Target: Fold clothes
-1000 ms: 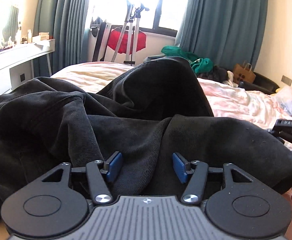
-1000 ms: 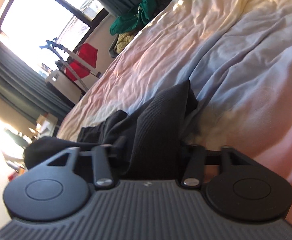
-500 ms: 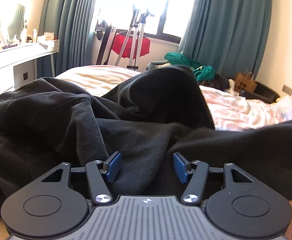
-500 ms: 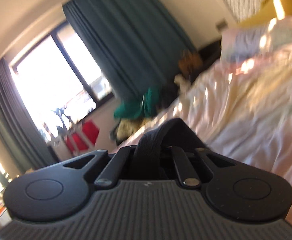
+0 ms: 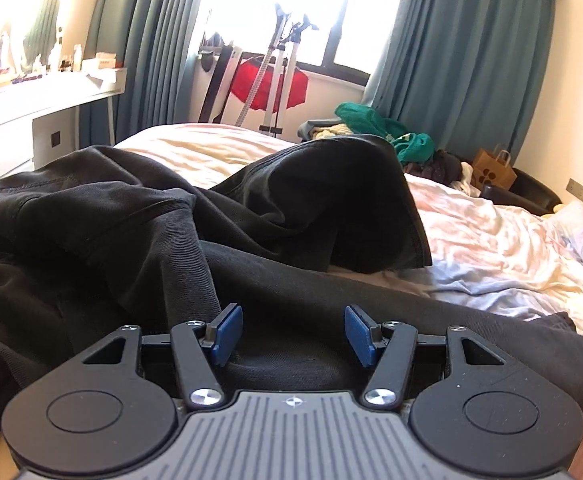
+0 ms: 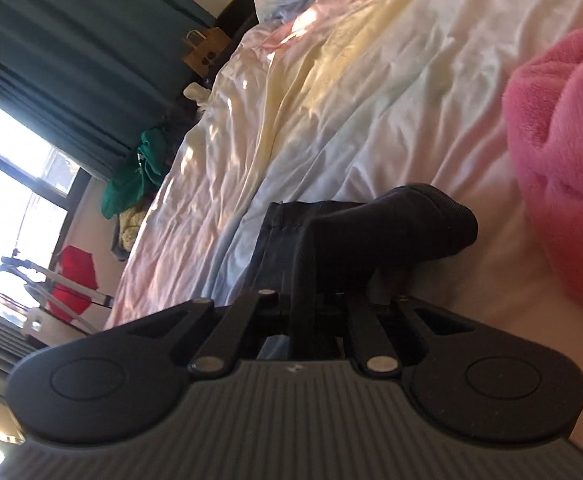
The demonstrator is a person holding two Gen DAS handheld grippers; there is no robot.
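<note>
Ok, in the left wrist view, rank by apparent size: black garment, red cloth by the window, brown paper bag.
1. Black garment, though nearest the camera.
2. Red cloth.
3. Paper bag.

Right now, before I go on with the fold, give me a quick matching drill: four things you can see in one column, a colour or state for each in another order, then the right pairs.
Things:
1. left gripper
2. right gripper
3. paper bag
4. fluffy blanket

Colour or state:
A. pink
B. brown
C. open over the black garment
D. shut on a fold of black cloth

Pairs: 1-C, 2-D, 3-B, 4-A
</note>
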